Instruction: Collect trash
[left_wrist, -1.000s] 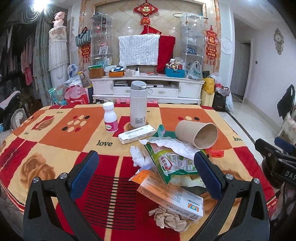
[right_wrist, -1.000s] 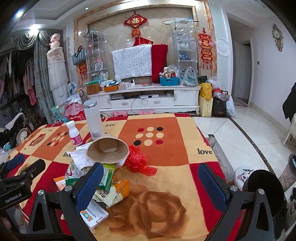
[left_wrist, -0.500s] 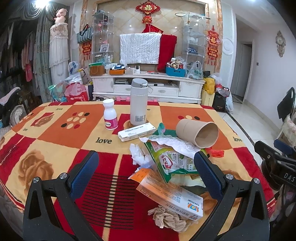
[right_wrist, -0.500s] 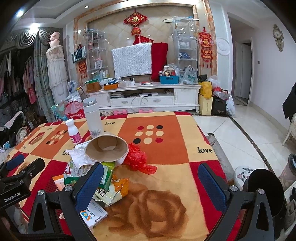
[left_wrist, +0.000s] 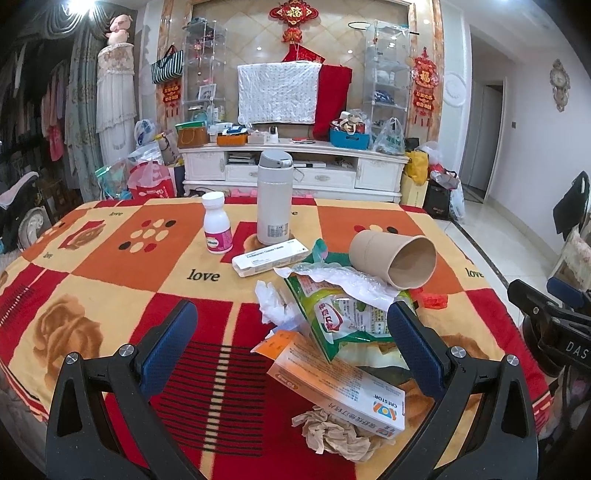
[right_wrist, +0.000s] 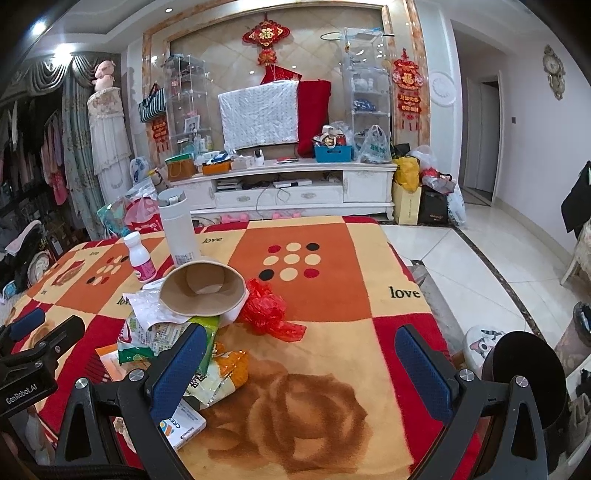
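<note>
Left hand-held gripper (left_wrist: 291, 343) wide open, holding nothing, poised over the near end of the trash pile; right hand-held gripper (right_wrist: 301, 369) also wide open and empty, its left finger in front of the green snack bag (right_wrist: 207, 332). Nearest on the surface (left_wrist: 110, 266): crumpled brown paper (left_wrist: 332, 432), then the orange-white medicine box (left_wrist: 340, 387), green bag, white tissue (left_wrist: 273, 306). Beyond: tipped paper cup (left_wrist: 395, 258) on clear plastic wrap, red plastic scrap (right_wrist: 266, 310), white flat box (left_wrist: 269, 257), pill bottle (left_wrist: 217, 228), thermos (left_wrist: 274, 197).

Red-orange checked blanket (left_wrist: 110, 266), brown cup (left_wrist: 391, 258), green wrapper (left_wrist: 343, 314).
</note>
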